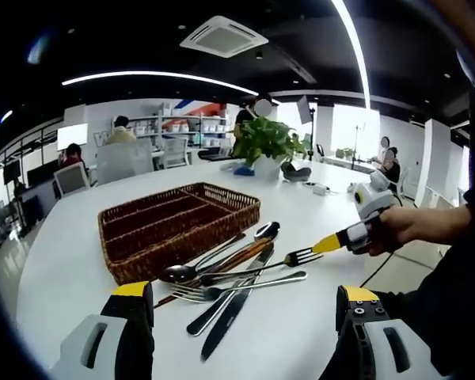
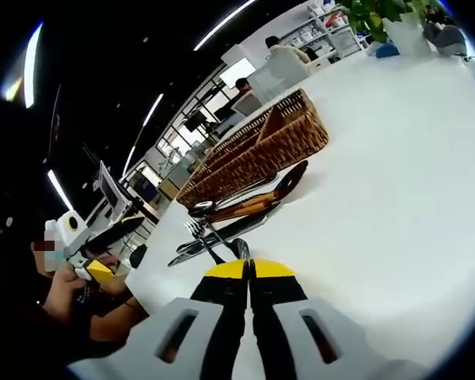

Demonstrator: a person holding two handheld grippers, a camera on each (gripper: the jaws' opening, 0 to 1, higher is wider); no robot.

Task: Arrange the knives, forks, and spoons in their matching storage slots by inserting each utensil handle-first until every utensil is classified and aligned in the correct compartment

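A brown wicker tray (image 1: 182, 215) (image 2: 263, 149) with long compartments sits on the white table. In front of it lies a pile of cutlery (image 1: 222, 277) (image 2: 237, 210): spoons, knives and a fork (image 1: 191, 294). My left gripper (image 1: 244, 299) stands open and wide apart just short of the pile, holding nothing; it also appears at the left of the right gripper view (image 2: 111, 232). My right gripper (image 1: 329, 243) (image 2: 249, 267) comes in from the right, shut on the tine end of another fork (image 1: 299, 256), whose handle points back into the pile.
A potted plant (image 1: 267, 144) (image 2: 384, 17) stands behind the tray, with small devices (image 1: 324, 188) beside it. The table edge runs close to the person's hand (image 1: 404, 226). People sit at desks in the background.
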